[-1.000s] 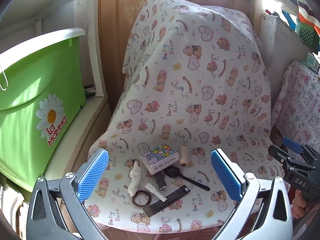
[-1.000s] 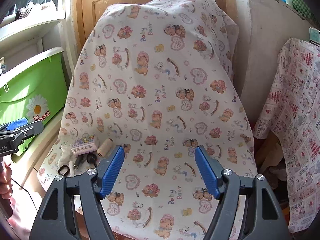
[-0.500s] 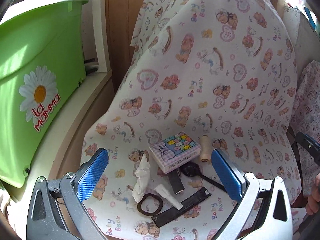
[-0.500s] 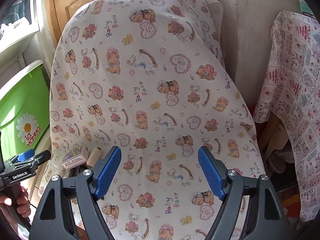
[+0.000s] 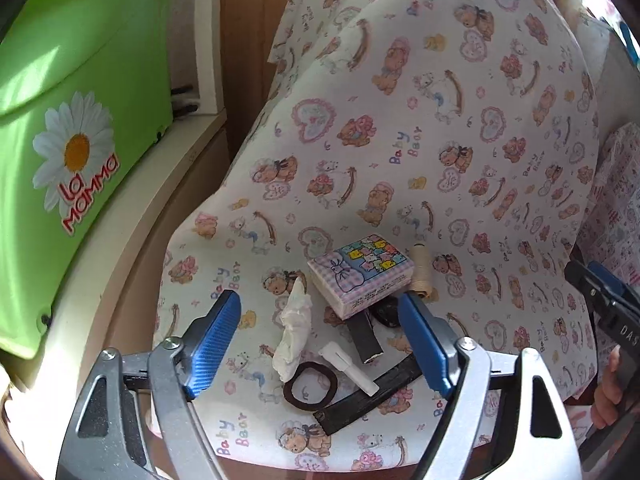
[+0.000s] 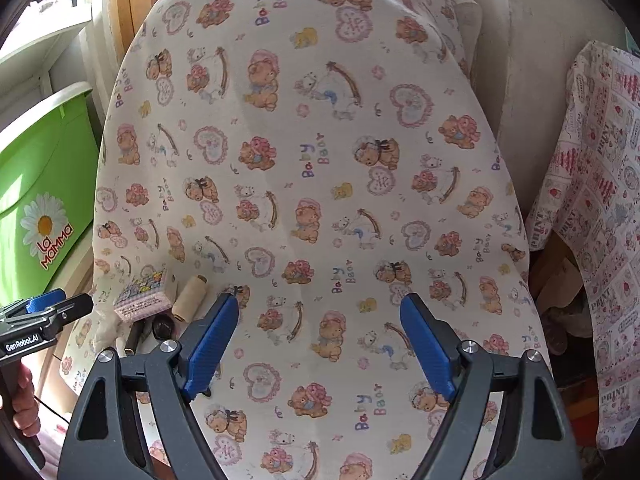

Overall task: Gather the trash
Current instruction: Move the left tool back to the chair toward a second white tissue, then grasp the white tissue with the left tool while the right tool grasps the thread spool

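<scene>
A crumpled white tissue [image 5: 295,330] lies on the bear-print cloth [image 5: 400,152] that covers a chair. Beside it lie a small white tube [image 5: 349,367], a dark hair tie [image 5: 311,387], a black strip [image 5: 370,396], a short black stick [image 5: 363,334], a patterned box [image 5: 362,273] and a beige thread spool [image 5: 421,270]. My left gripper [image 5: 320,344] is open, low over these items, the tissue and tube between its fingers. My right gripper [image 6: 319,344] is open and empty over bare cloth, to the right of the box [image 6: 145,294] and spool [image 6: 191,297].
A green bin [image 5: 68,128] with a daisy logo stands on a white shelf [image 5: 120,240] at the left. A second printed cloth [image 6: 600,220] hangs at the right. The other gripper shows at each view's edge [image 5: 604,308] [image 6: 36,320].
My left gripper has moved closer and lower toward the small items, which now sit between its fingers. My right gripper has also moved nearer the cloth. Both stay open.
</scene>
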A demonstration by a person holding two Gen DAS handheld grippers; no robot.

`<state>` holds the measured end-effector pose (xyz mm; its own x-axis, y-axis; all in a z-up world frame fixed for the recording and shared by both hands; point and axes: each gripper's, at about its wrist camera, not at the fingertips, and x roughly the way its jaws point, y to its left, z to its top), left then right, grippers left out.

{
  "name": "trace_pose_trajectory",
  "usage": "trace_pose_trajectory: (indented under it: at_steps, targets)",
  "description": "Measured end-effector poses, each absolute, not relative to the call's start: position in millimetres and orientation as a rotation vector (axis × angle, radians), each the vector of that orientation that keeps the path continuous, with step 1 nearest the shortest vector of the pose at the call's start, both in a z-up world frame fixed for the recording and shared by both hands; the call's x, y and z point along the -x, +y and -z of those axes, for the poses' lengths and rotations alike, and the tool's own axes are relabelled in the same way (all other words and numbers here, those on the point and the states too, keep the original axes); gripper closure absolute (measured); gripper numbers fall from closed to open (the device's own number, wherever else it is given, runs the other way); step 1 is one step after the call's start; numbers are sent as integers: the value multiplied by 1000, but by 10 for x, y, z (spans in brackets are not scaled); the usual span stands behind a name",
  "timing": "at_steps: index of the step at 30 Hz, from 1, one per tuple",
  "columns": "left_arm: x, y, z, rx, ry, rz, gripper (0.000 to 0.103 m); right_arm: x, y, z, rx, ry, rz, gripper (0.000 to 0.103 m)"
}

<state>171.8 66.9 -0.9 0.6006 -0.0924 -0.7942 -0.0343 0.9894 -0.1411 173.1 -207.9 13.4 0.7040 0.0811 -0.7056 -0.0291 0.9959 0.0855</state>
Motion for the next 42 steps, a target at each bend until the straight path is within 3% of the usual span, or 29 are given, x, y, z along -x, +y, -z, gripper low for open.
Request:
trace_pose_trajectory:
  at_steps: [3, 6, 14, 17, 19, 20, 29, 30, 32, 34, 42]
  targets:
    - [-1776, 814, 164, 290, 1025, 75, 45, -1731, -1961, -80, -47, 798, -73, 18]
    - [-1837, 939, 264, 396, 1062, 62, 49, -1737, -1871, -32, -29, 805, -74, 18]
    - [-1880, 894, 428, 276, 1121, -73, 58, -1827, -1764, 67, -62, 826, -67, 18]
    - [-1909, 885, 514, 313, 1155, -47, 70, -1881, -1746, 104, -93, 838, -65, 18]
    - [-1930, 867, 558, 303, 1171, -41, 88, -1919, -1735, 119, -119, 846, -67, 18]
    - [-1935, 859, 556, 294, 1169, -43, 90, -1937, -1728, 124, -127, 847, -64, 18]
    - [-1738, 889, -53, 309, 925, 56, 91, -2060, -1706, 120, -256, 862, -157, 19]
    - [-1749, 886, -60, 306, 925, 46, 91, -2088, -1705, 141, -290, 871, -177, 21]
    - [-1782, 870, -32, 295, 943, 29, 91, -2162, -1692, 217, -364, 902, -222, 41]
    - [-1808, 861, 5, 292, 964, 10, 90, -2239, -1648, 323, -420, 940, -250, 49]
    - [-1822, 881, 104, 296, 1003, -27, 90, -2396, -1238, 569, -368, 983, -245, 54]
